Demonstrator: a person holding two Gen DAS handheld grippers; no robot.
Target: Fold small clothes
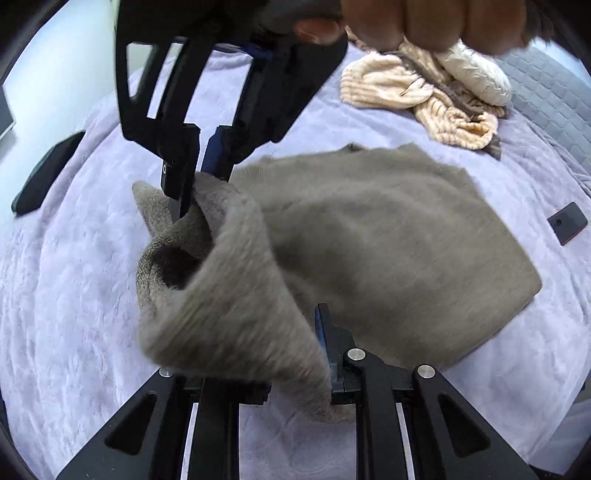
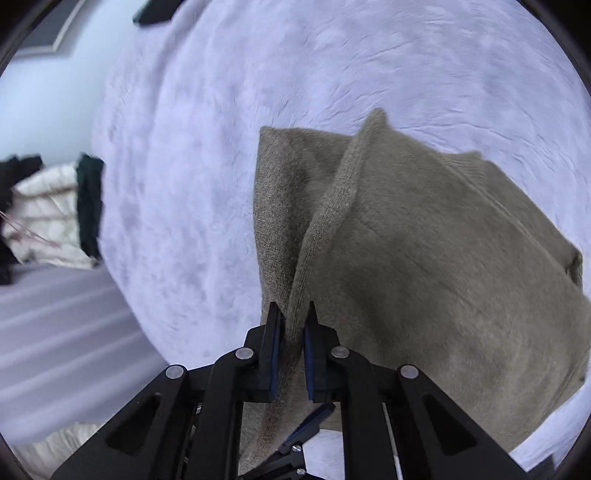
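A grey-brown knitted garment [image 1: 388, 236] lies on a lavender blanket [image 1: 74, 277], its left part lifted into a loose roll. My left gripper [image 1: 291, 343] is shut on the garment's near edge; the cloth covers its left finger. In the left wrist view my right gripper [image 1: 195, 192] comes down from the upper left, held by a hand [image 1: 424, 22], and pinches the raised fold. In the right wrist view the right gripper [image 2: 293, 332] is shut on a ribbed edge of the garment [image 2: 424, 258], which hangs from its pads over the blanket [image 2: 221, 147].
A heap of cream clothes [image 1: 417, 96] lies at the far right of the bed by a grey quilt [image 1: 554, 96]. A small dark device [image 1: 567, 223] rests on the blanket at the right. A dark object [image 1: 44, 173] sits at the left edge. A cream padded jacket [image 2: 48, 206] lies beside the bed.
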